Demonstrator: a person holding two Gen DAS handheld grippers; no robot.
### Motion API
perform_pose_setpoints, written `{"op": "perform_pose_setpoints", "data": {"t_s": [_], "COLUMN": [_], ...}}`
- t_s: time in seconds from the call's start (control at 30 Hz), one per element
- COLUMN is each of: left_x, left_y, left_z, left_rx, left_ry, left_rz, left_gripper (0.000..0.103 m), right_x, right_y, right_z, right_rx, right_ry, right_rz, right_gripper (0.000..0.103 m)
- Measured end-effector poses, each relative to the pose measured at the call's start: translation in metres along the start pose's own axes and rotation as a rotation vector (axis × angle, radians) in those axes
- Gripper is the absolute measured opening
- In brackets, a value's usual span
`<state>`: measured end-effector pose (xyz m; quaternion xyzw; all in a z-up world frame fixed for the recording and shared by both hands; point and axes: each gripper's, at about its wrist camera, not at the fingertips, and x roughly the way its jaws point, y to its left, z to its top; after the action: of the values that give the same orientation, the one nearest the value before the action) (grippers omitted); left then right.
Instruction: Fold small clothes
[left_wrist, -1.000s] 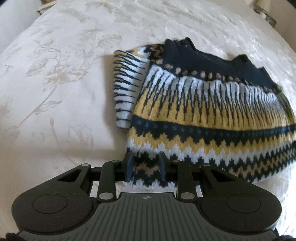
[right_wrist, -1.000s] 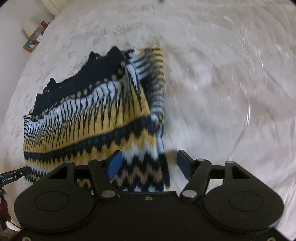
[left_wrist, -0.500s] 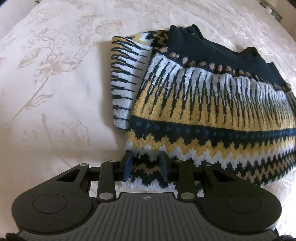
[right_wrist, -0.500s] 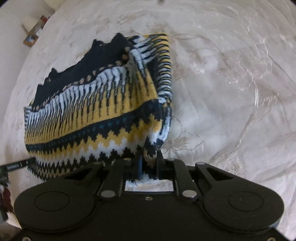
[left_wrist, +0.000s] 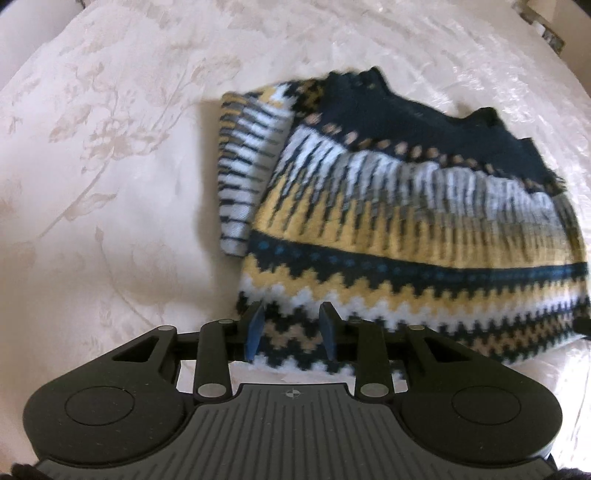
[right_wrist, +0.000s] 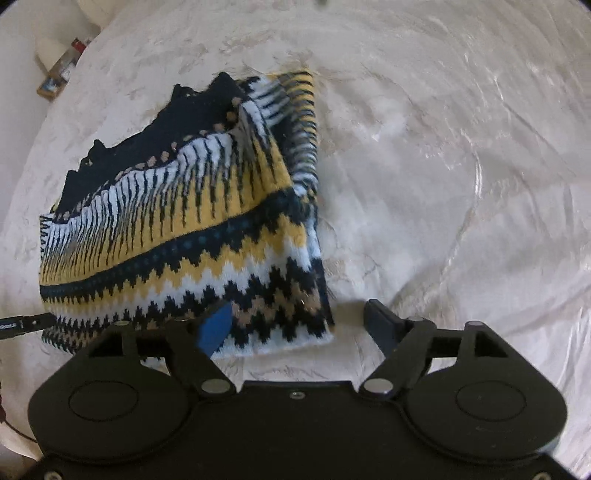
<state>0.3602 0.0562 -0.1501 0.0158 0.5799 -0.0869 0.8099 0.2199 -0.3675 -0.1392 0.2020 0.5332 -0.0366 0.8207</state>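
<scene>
A cream bedspread (left_wrist: 110, 221) with a faint woven flower and leaf pattern fills both views; in the right wrist view its cloth (right_wrist: 461, 166) looks glossy and creased in wide curves. At eleven o'clock in that view, past the bed's edge, a small framed picture (right_wrist: 50, 86) lies on a pale surface, with a round white object (right_wrist: 50, 51) just beside it. At one o'clock in the left wrist view a blurred dark object (left_wrist: 543, 27) sits off the bed's edge.
</scene>
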Motion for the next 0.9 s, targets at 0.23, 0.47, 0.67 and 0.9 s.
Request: {"op": "perform_pose_setpoints", "data": {"t_s": [0.23,0.47,0.67,0.9], "left_x": [-0.004,0.011,0.030,0.075], "left_y": [-0.028,-0.079,-0.107,-0.122], "left_z": [0.014,0.041,0.066,0.073], "left_rx": [-0.025,0.031,0.058,0.102], "left_ry": [-0.025,-0.066,-0.065,0.007], "left_rz": [-0.098,-0.097,-0.079,-0.022], "left_gripper": [0.053,0.058,0.058,0.066], "right_x": [0.005,0.015,0.015,0.012], "right_y": [-0.006,-0.003,-0.010,-0.041], "right_z": [-0.007,-0.008,-0.007,0.006], "right_rx": [0.031,-0.011,-0.006,0.125], "right_ry": [0.004,0.015,0.020,0.064], "right_rz": [0.034,0.020,0.071,0.202], "right_gripper": [0.103,0.103,0.103,0.103]}}
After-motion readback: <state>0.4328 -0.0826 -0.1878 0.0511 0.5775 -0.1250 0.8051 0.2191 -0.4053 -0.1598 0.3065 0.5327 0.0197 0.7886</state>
